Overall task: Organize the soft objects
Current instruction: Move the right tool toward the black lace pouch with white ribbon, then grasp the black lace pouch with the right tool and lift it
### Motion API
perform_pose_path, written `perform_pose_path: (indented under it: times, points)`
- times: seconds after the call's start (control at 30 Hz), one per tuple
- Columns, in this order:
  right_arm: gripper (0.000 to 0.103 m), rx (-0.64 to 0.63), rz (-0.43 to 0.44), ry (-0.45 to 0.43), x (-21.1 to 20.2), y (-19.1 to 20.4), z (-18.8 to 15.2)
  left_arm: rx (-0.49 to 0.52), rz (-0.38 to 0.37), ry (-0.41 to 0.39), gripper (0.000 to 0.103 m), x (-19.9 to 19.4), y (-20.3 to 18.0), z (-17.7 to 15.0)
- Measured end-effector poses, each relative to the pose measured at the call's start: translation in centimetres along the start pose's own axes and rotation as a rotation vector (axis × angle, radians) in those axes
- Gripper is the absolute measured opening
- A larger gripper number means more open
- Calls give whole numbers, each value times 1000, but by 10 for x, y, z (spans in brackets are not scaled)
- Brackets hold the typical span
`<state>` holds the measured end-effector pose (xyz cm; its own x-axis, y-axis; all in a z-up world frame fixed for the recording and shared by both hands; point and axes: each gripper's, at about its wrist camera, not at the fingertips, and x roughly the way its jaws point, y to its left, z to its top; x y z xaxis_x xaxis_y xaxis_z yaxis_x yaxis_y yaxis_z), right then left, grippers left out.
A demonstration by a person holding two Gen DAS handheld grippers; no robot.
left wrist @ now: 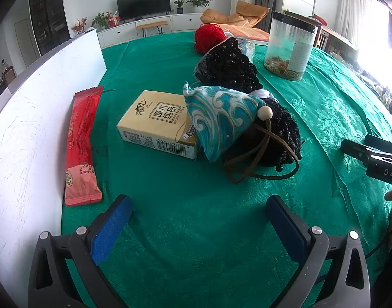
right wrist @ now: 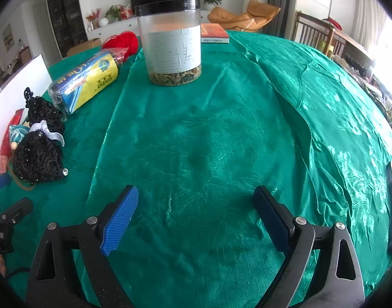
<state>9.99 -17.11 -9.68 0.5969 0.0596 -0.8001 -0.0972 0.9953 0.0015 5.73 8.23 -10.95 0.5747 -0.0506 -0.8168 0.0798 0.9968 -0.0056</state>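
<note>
Green patterned tablecloth [left wrist: 170, 184] covers the whole table. Left gripper [left wrist: 198, 205] hangs over bare cloth at the near edge, jaws spread wide, nothing between the blue pads, nothing held. Soft items sit just beyond it, none inside the jaw gap: a blue wave-print pouch [left wrist: 219, 120] with a wooden bead [left wrist: 265, 113] and brown cord [left wrist: 260, 164] leans on a beige tissue pack [left wrist: 157, 125], overlapping its right end. Black beaded lace bundle [left wrist: 234, 69] lies behind and to the right of the pouch, touching it, tied with a pale band. Red snack packet [left wrist: 81, 148] lies far left of the jaws, along the foot of a white board [left wrist: 42, 102]. Red yarn ball [left wrist: 208, 37] sits at the far side, behind the lace.

Right gripper [right wrist: 196, 208] is also wide open and empty, over a folded layer of the same cloth. Nothing soft lies ahead of it between the jaws; straight ahead and well apart stands a clear jar [right wrist: 171, 43] with a black lid and dried bits at the bottom. From this side the lace bundle and pouch are far off to the left, with a yellow and blue wrapped roll [right wrist: 85, 84] lying on its side beyond them. A book [right wrist: 213, 34] lies at the far edge.
</note>
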Motion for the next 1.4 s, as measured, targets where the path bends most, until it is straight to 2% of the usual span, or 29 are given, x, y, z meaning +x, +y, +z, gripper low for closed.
perform_pose_path:
  times: [0.5, 0.67, 0.8, 1.17, 1.2, 1.27, 1.3, 1.4]
  points:
    - [93, 0, 1, 0, 0, 0, 0, 5, 0, 2, 103, 0, 0, 0]
    - [93, 0, 1, 0, 0, 0, 0, 19, -9, 29, 103, -2, 4, 0]
    - [93, -1, 1, 0, 0, 0, 0, 28, -15, 1, 103, -3, 5, -5]
    - [93, 6, 4, 14, 0, 0, 2, 23, -11, -4, 103, -3, 4, -5]
    - [93, 21, 49, 23, -2, 3, 6, 23, -11, -4, 103, -3, 4, -5]
    - [92, 40, 259, -12, -13, 12, 12, 23, -11, -4, 103, -3, 4, -5]
    - [90, 22, 330, -32, -19, 21, 17, 23, -11, -4, 103, -3, 4, -5]
    - [90, -104, 448, -19, -21, 61, 35, 23, -11, -4, 103, -3, 4, -5]
